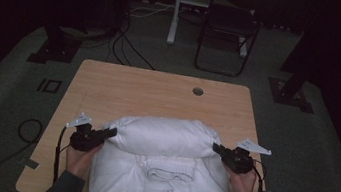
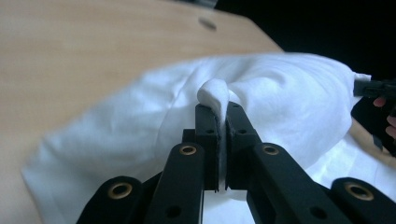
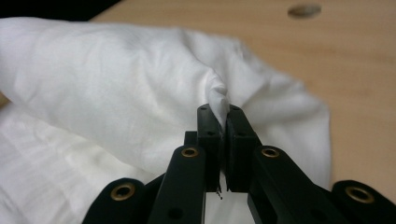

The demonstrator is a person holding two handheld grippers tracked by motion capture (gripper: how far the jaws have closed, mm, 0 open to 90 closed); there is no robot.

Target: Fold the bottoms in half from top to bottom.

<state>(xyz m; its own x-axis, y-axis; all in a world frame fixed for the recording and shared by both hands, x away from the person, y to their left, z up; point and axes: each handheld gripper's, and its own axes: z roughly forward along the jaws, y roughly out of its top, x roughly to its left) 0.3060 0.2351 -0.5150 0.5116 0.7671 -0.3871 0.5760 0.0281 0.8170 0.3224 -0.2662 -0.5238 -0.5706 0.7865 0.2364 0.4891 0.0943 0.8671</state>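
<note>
A dark room with grey carpet [image 1: 1, 102] surrounded my wooden bench [image 1: 159, 92], whose far half lay bare up to a round hole [image 1: 198, 91]. The white cloth [image 1: 165, 135] covered the near half, overhanging the front edge. My left gripper [image 1: 112, 132] and right gripper [image 1: 216, 148] each had jaws clamped on a fold end.

Light wooden table [image 1: 124, 87] with a cable hole [image 1: 198, 91], just a white garment [image 1: 162, 175] spread across its near half.

Tongs [image 3: 223, 116] clamped on white cloth [image 3: 116, 88]
</note>
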